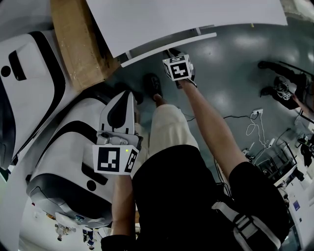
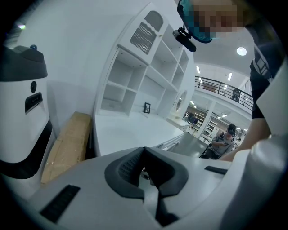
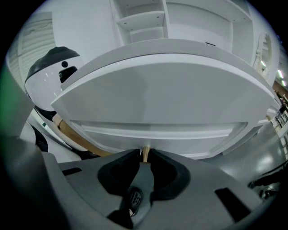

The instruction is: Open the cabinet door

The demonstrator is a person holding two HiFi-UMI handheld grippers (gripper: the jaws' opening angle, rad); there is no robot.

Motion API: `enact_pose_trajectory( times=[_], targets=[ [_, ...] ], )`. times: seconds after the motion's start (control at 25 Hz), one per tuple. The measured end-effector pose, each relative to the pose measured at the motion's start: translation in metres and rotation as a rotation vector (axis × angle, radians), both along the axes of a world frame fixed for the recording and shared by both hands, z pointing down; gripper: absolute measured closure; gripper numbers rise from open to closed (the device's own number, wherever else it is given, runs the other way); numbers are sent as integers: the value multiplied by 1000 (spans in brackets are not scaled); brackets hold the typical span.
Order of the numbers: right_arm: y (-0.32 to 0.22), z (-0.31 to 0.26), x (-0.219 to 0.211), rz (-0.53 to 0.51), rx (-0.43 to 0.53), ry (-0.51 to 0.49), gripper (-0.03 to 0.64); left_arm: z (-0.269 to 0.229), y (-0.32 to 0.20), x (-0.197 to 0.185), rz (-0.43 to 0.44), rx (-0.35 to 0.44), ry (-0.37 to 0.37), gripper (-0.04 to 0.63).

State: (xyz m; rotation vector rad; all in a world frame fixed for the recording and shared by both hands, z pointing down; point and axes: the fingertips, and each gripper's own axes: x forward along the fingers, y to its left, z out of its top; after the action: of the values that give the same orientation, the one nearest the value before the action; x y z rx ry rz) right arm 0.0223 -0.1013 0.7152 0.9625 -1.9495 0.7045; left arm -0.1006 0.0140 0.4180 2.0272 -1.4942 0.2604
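- Notably, the print we record is square black-and-white markers (image 1: pixel 177 67) on each gripper's cube.
- We find the right gripper (image 3: pixel 144 158) pinching the tan knob (image 3: pixel 145 152) of the cabinet door (image 3: pixel 157 131), which sits below the white counter (image 1: pixel 186 12).
- We find the left gripper (image 2: pixel 143 152) with jaws pressed together on nothing, well apart from the door.
- We see the knob in the right gripper view; in the head view the gripper covers it.

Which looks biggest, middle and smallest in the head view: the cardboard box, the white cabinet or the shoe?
Largest to smallest, as they look:
1. cabinet
2. box
3. shoe, down on the floor, so farther from the camera
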Motion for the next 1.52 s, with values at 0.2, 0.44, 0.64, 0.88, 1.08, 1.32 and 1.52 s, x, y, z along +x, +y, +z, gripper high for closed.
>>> enact_pose_trajectory(
  times=[0.2,0.44,0.64,0.88,1.08,1.32,1.52],
  targets=[
    [8,0,3,-1,-8,-2,522,-1,2,2,-1,1,0,572],
    [18,-1,10,0,-11,-4,522,-1,5,6,1,2,1,572],
    [30,0,15,-2,-22,-1,522,-2,4,8,1,4,-1,572],
    [45,0,22,3,-34,2,522,-5,6,11,6,9,-3,572],
    [57,0,29,0,-44,7,522,-5,7,16,8,10,0,574],
    [76,0,37,-1,-56,14,522,-7,10,18,12,14,0,572],
    [87,0,43,2,-64,16,522,-9,12,19,12,18,-3,574]
  ],
)
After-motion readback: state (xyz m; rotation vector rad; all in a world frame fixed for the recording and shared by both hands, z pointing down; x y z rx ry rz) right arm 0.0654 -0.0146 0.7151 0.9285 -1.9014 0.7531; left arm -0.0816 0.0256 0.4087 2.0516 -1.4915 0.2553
